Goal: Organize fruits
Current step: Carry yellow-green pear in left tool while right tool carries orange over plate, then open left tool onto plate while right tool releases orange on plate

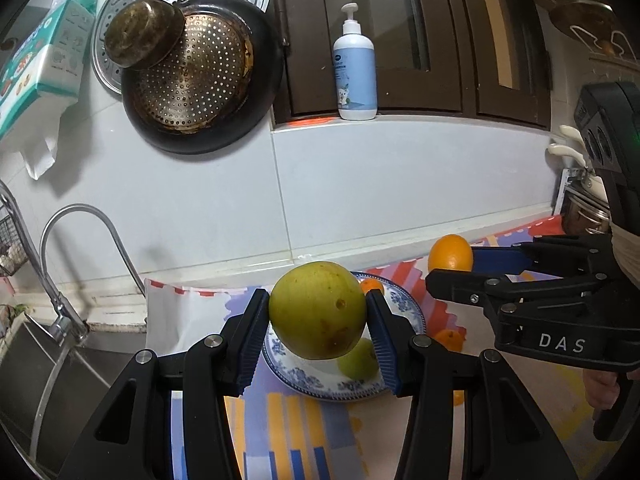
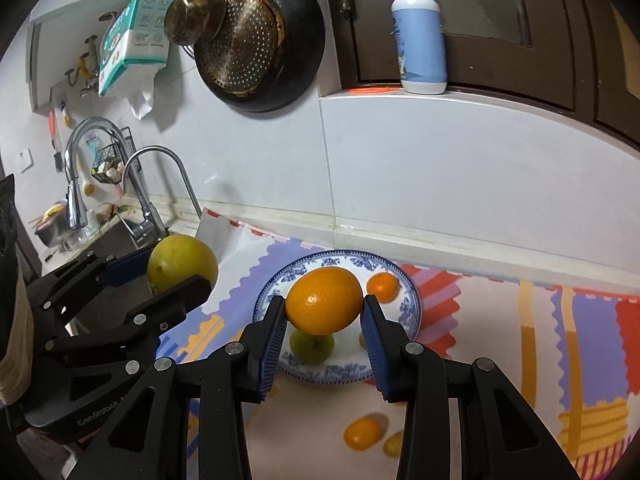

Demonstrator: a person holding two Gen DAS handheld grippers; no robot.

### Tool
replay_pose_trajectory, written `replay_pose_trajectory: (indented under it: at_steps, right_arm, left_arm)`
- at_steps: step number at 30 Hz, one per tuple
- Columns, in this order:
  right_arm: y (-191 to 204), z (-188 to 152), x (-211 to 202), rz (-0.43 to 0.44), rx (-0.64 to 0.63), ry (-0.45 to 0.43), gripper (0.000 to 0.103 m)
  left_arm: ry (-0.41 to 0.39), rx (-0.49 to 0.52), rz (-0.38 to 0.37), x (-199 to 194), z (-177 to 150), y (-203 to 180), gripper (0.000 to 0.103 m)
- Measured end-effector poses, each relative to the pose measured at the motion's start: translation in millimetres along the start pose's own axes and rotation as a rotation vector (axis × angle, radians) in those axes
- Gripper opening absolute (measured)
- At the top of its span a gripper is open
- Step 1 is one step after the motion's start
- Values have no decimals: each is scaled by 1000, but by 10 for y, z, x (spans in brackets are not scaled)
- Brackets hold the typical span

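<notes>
Green fruit clamped in my left gripper, orange clamped in my right gripper, both held above the plate. Plate already carries two fruits; small ones wait on the mat.

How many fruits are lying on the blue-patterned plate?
2 clearly: a small orange near the plate's far rim and a green fruit on its near side. A yellowish scrap beside the right claw may be a third, mostly hidden.
</notes>
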State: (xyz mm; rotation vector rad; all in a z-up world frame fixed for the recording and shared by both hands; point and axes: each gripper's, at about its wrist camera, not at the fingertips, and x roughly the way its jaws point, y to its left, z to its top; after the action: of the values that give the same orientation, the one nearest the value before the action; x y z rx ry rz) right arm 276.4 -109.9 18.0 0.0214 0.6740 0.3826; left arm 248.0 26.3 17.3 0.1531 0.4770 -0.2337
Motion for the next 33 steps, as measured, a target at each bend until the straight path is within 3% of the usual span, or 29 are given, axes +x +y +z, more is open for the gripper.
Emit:
replay_pose_trajectory:
  at_steps: [11, 33]
  right_arm:
    - [-104, 283, 574, 24, -22, 71, 39]
    - [-357, 321, 1827, 23, -90, 286, 39]
  left_arm:
    - [46, 5, 26, 491, 48, 149, 48]
    - [207, -4, -31, 1624, -126, 372, 48]
